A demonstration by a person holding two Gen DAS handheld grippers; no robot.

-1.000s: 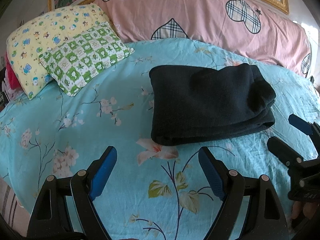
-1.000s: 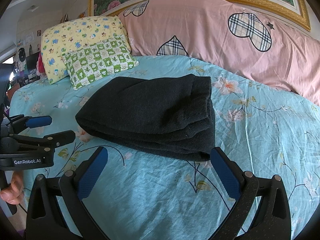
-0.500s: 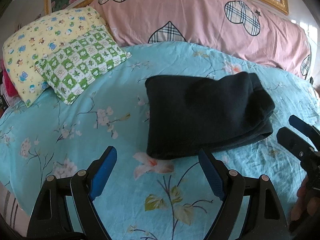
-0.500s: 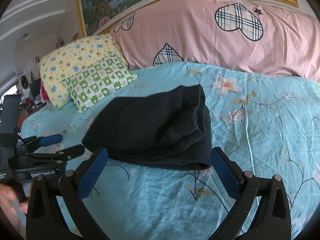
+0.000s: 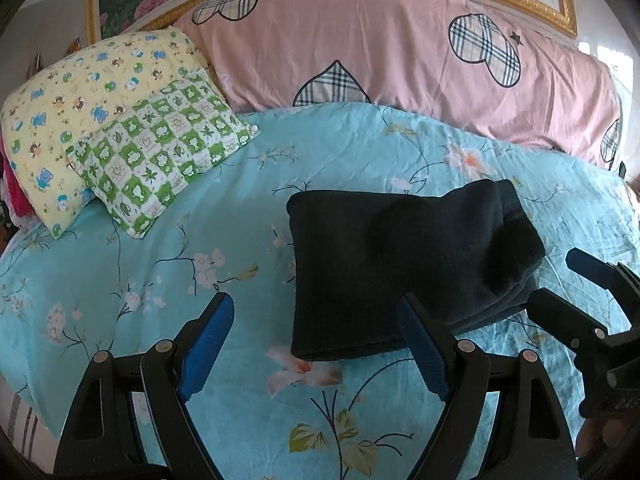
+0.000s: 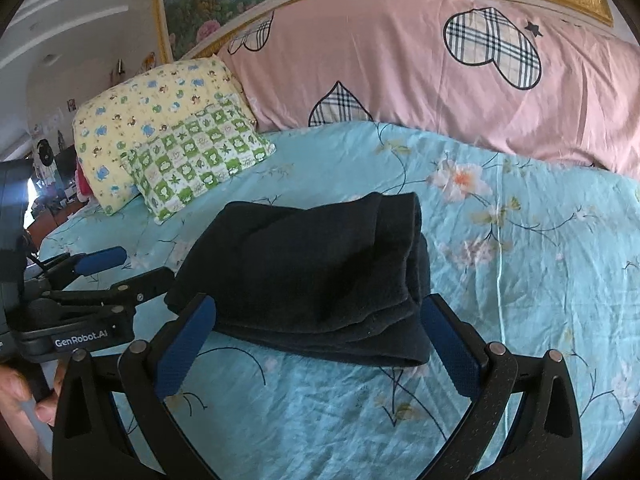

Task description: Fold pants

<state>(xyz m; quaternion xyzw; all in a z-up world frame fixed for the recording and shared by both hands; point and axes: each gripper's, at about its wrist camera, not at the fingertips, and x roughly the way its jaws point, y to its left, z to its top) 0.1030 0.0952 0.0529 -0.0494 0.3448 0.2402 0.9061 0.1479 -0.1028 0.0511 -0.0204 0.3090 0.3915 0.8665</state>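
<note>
The black pants [image 5: 404, 264] lie folded in a thick rectangular bundle on the turquoise floral bed sheet [image 5: 160, 248]. They also show in the right wrist view [image 6: 316, 276]. My left gripper [image 5: 316, 332] is open and empty, just short of the bundle's near left corner. My right gripper [image 6: 316, 328] is open and empty, its jaws standing either side of the bundle's near edge without closing on it. Each gripper shows in the other's view: the right one [image 5: 560, 284] at the bundle's right end, the left one [image 6: 124, 268] at its left end.
A yellow cartoon pillow [image 5: 80, 120] and a green checked pillow [image 5: 160, 152] lie at the back left. A long pink bolster with plaid hearts [image 5: 400, 52] runs along the headboard. The bed's near left edge [image 5: 24, 420] drops off.
Both grippers have pulled back and risen a little from the folded pants, which sit lower in the views now. The bundle has not changed shape. Both grippers stay open.
</note>
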